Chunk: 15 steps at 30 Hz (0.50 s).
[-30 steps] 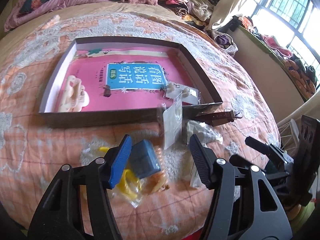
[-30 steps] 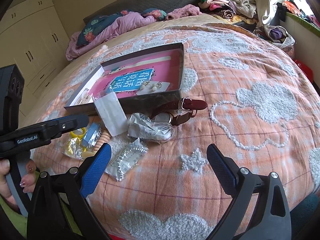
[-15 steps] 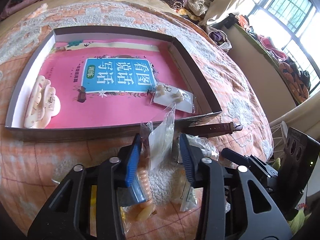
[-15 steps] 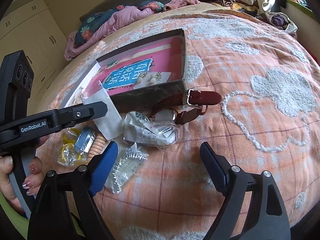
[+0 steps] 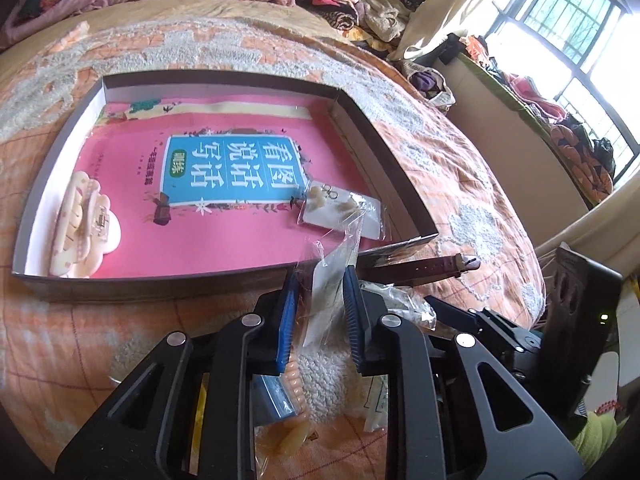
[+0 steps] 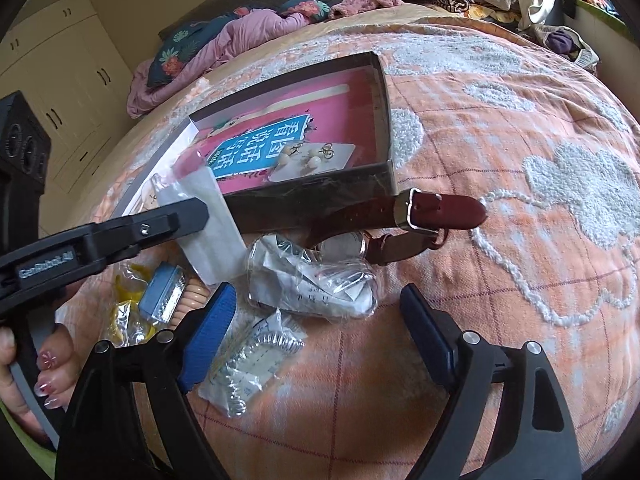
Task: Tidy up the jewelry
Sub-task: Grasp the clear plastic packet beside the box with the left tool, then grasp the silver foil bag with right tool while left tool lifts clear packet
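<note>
Left tool closing on half-hidden packet.

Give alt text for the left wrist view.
The left gripper is closing on a small clear packet standing just outside a shallow box on an orange bedspread. Inside: a pink book, a hair claw, an earring card.

A clear plastic bag with a white card inside is standing upright just in front of the shallow box. Inside the box, an earring card and a cream hair clip are lying on a pink book. A brown leather watch and more small jewelry bags are sitting on the bedspread beside the box.
</note>
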Tool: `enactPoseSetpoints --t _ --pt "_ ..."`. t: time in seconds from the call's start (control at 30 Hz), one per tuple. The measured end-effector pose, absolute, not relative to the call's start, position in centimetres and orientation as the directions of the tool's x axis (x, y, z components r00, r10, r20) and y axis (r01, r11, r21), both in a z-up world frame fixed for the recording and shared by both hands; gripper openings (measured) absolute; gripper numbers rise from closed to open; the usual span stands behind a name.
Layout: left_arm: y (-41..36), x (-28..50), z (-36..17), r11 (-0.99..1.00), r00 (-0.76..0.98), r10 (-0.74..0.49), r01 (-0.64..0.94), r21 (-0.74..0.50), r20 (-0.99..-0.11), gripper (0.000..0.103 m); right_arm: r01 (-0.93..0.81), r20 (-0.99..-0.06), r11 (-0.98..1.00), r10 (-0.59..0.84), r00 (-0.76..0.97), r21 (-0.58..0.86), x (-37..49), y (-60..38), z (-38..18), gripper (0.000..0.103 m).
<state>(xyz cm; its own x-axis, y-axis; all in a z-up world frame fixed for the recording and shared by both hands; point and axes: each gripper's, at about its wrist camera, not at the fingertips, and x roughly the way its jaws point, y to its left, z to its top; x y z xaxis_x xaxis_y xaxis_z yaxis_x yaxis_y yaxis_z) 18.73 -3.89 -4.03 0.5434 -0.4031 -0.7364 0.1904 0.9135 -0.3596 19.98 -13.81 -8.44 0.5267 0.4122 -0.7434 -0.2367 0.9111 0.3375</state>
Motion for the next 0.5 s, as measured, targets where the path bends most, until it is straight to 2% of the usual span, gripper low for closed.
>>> enactPoseSetpoints --t 0.23,0.33,0.5 --pt "-3.0 18.1 -2.1 0.910 0.588 -0.407 0.190 -0.370 -0.699 0.013 -0.232 -0.746 0.918 0.397 0.534 0.323 20.6 -12.6 -8.8 0.083" --pt "-2.6 17.9 -1.3 0.913 0.609 -0.397 0.186 -0.363 -0.687 0.013 -0.228 -0.753 0.934 0.357 0.553 0.276 20.6 -11.9 -9.0 0.071" --pt "-1.5 17.6 -0.6 0.917 0.633 -0.380 0.161 -0.365 -0.675 0.013 -0.251 -0.740 0.929 0.368 0.563 0.271 20.5 -12.1 -8.9 0.065"
